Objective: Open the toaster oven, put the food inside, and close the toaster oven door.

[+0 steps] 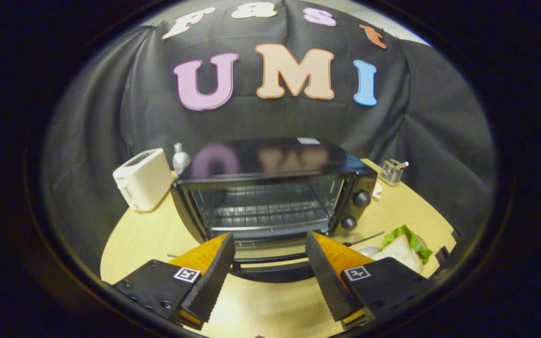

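Wooden table (148, 234) | black toaster oven (270, 188) door down, rack bare | hand-held gripper (270, 249) spread wide, empty

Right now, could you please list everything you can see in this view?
toaster oven: one, black, centre of table, door folded down open, wire rack inside
toaster: one, white, left of the oven
bottle: one, silvery, behind the toaster
wire holder: one, metal, right of the oven
sandwich: one, white bread with green lettuce, right of the open door
table: one, light wood
gripper: one, jaws open, straddling the door's handle
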